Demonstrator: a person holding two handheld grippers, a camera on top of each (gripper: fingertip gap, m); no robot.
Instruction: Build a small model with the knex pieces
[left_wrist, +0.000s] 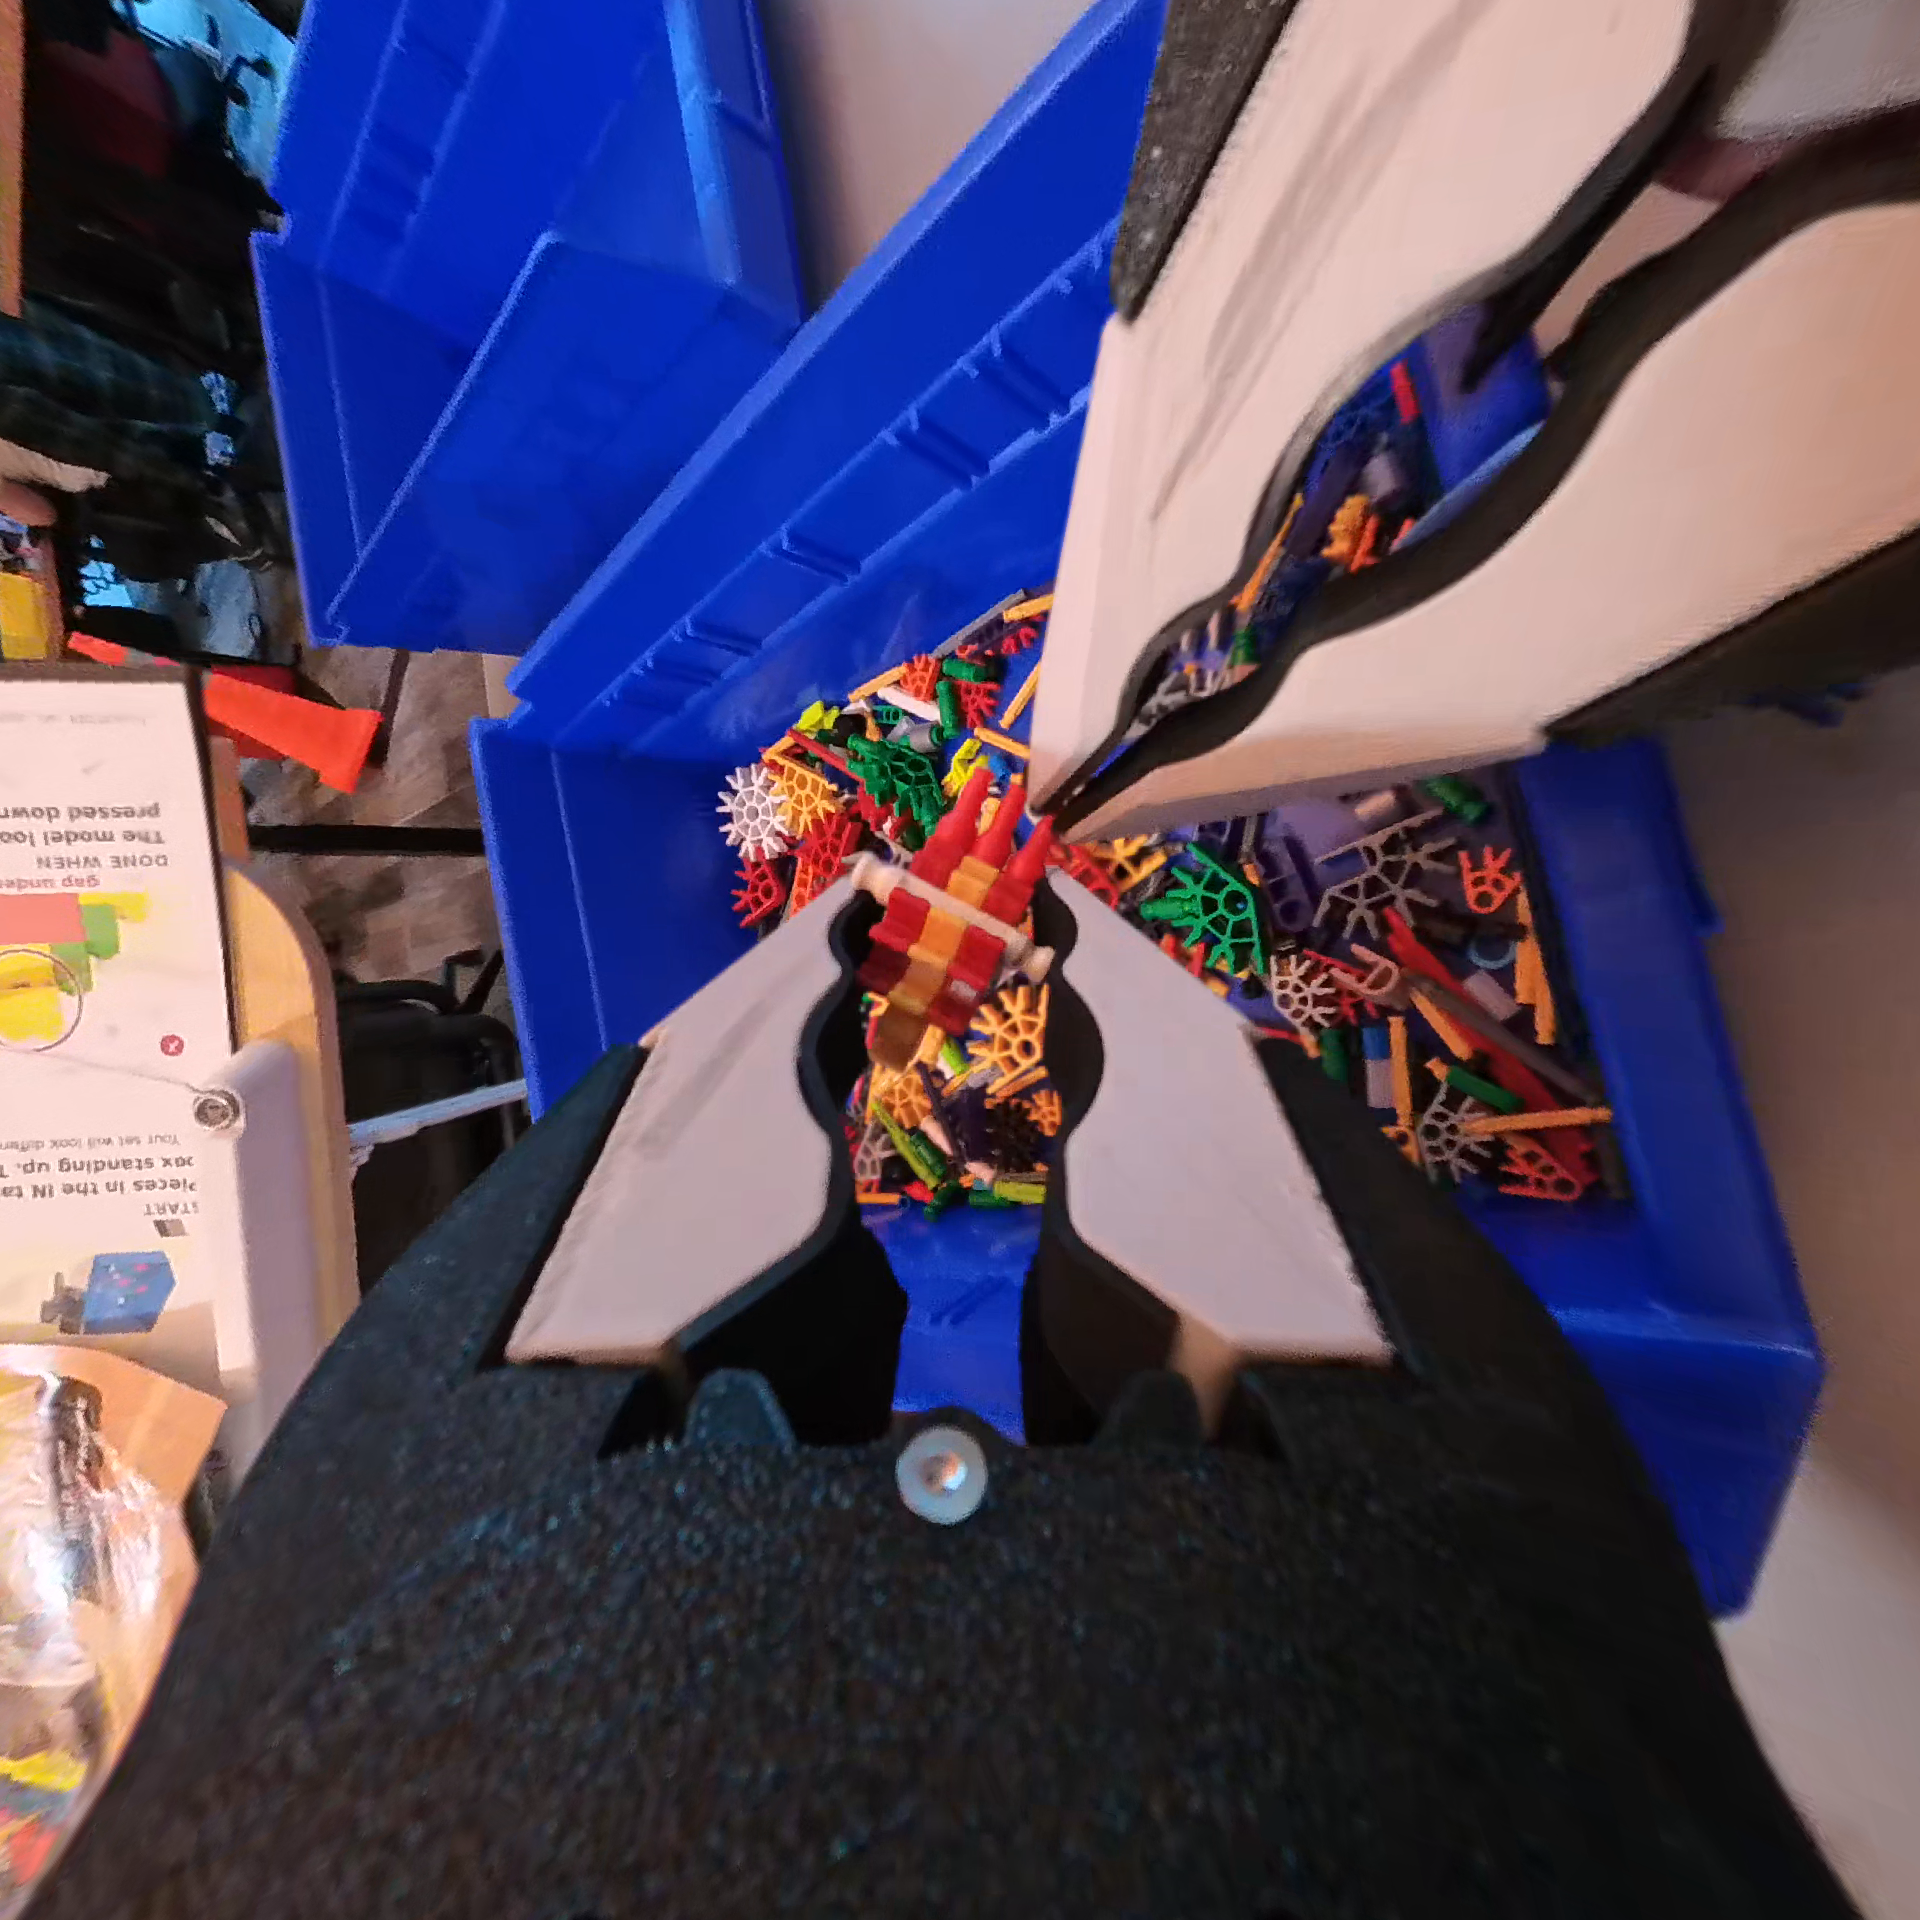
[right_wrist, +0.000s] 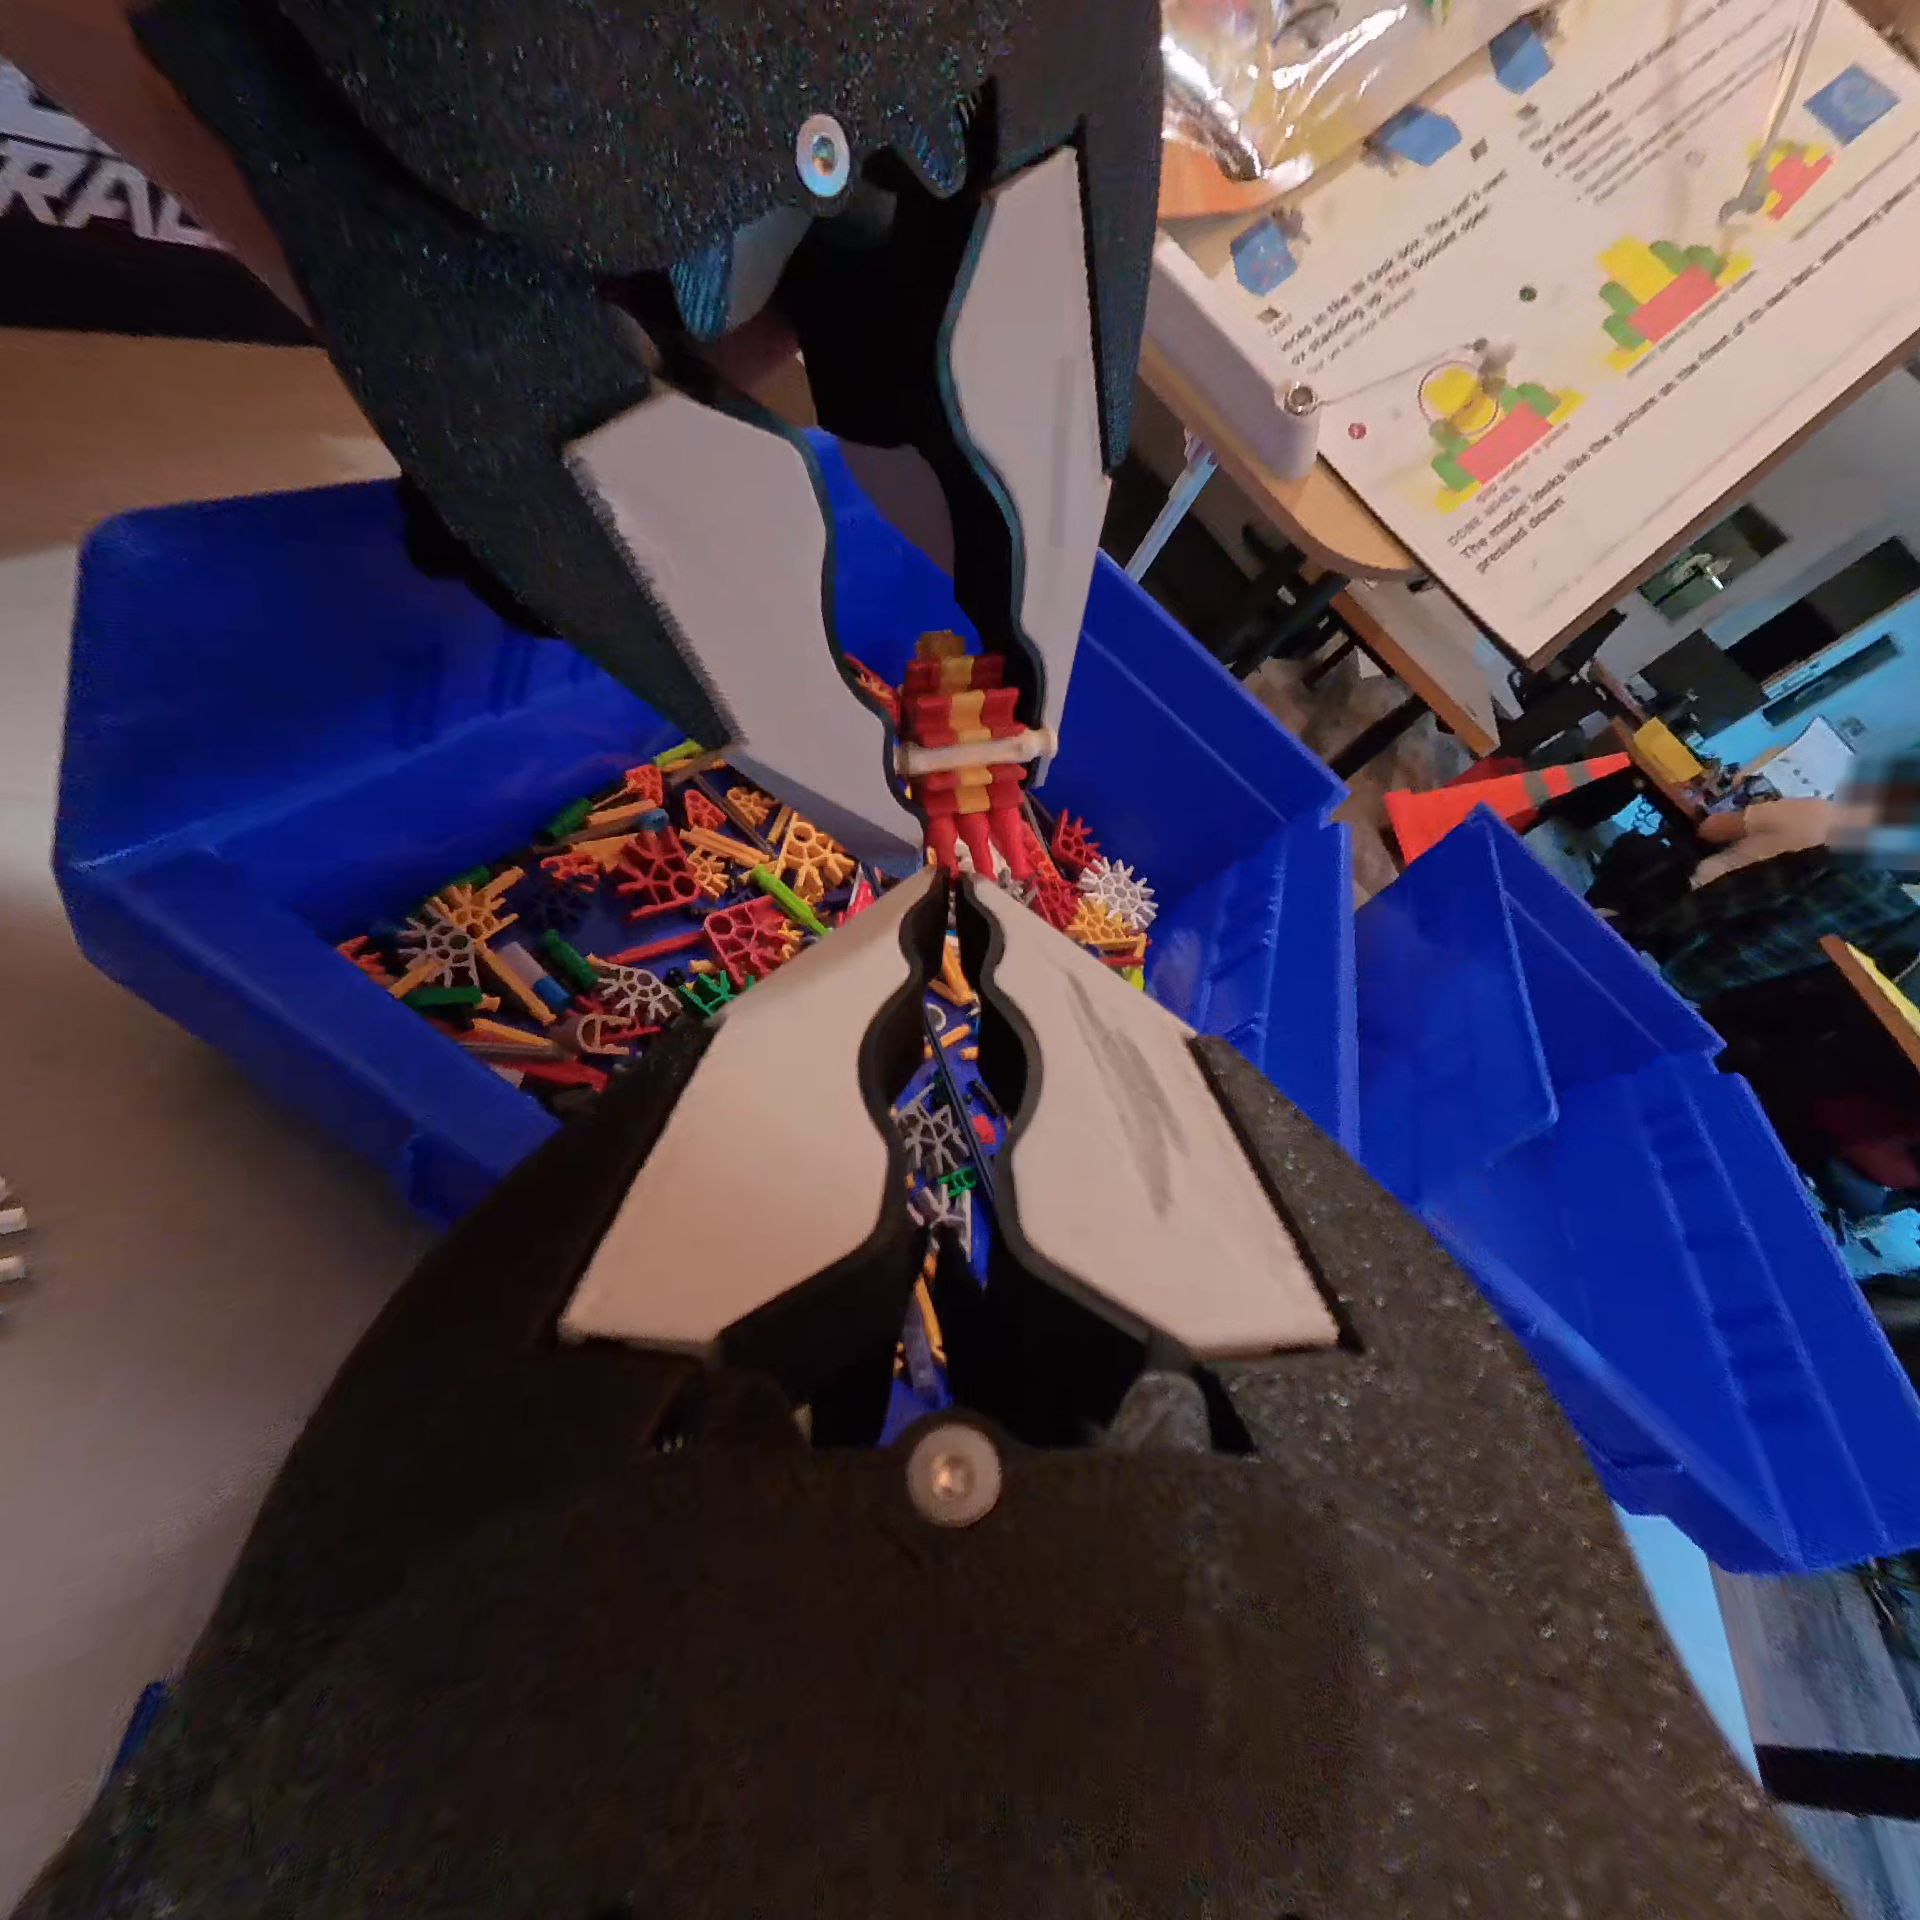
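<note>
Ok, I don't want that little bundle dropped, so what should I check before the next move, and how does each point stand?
1. Left hand-held gripper clamped on the red-and-yellow bundle: ok.
2. White rod lies across the bundle, between the left fingers: ok.
3. Right hand-held gripper closed, tips at the bundle's red rod ends: ok.
4. Right tips really pinching a rod end: cannot tell.
5. Bundle held over the blue bin of loose pieces: ok.
</note>
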